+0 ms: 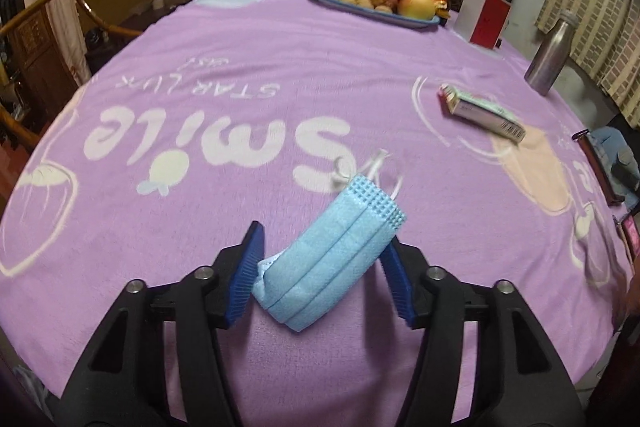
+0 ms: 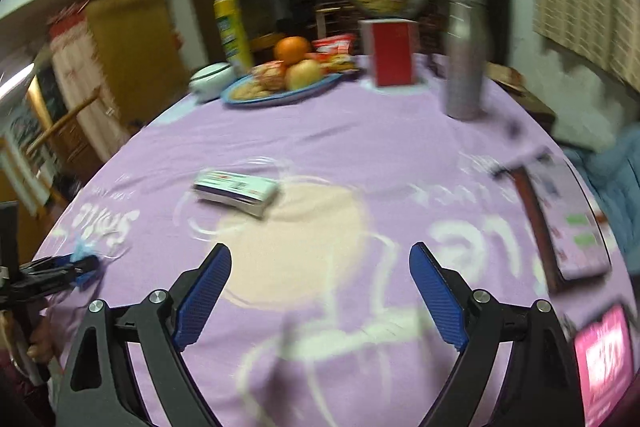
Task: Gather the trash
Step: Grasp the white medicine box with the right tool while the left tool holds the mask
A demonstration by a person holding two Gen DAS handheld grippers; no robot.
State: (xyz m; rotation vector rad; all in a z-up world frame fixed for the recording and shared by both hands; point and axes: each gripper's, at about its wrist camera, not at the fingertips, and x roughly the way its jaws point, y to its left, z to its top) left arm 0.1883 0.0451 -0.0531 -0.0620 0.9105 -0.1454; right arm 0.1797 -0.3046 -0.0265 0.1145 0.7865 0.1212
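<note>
While clamped crosswise between the left gripper (image 1: 322,277) pads above the purple tablecloth (image 1: 240,67), the folded blue face mask (image 1: 332,259) trails white loops. Right view: right gripper (image 2: 320,293) wide, empty; blue plate (image 2: 240,98) holds fruit and snacks.

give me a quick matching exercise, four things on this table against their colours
Things:
1. mask
2. bottle
3. tablecloth
4. plate

Colours:
a. silver
b. purple
c. blue rim, fruit on it
d. light blue, pleated

Pairs: 1-d, 2-a, 3-b, 4-c
</note>
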